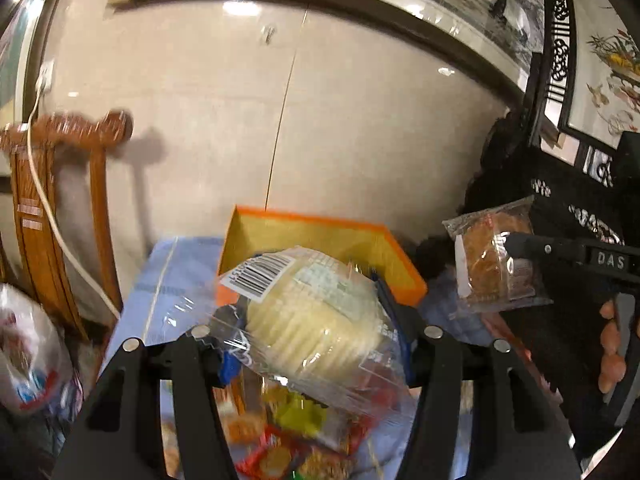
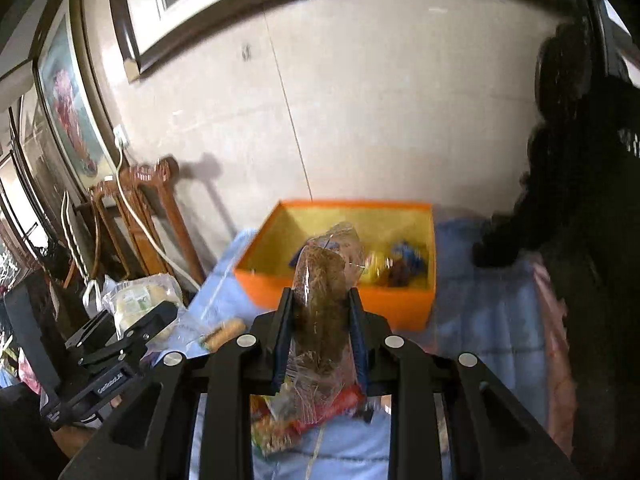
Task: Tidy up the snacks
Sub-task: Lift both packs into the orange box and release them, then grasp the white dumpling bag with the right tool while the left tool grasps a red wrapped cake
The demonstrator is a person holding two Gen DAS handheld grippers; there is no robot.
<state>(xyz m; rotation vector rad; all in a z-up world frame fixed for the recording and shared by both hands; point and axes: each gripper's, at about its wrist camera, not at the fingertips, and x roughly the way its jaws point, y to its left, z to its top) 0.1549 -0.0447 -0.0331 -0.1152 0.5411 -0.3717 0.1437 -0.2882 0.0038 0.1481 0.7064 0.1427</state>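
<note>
the left claw (image 1: 316,332) pinches a pale ridged cake pack (image 1: 316,308), held up near the orange box (image 1: 404,260); the right claw (image 2: 320,320) pinches a brown cake pack (image 2: 320,304) above the blue-covered table (image 2: 480,312). both look light, soft and crushable in slippery film — best gripped gently across the middle. the box already holds a few small wrapped snacks (image 2: 396,264) at its right side.
</note>
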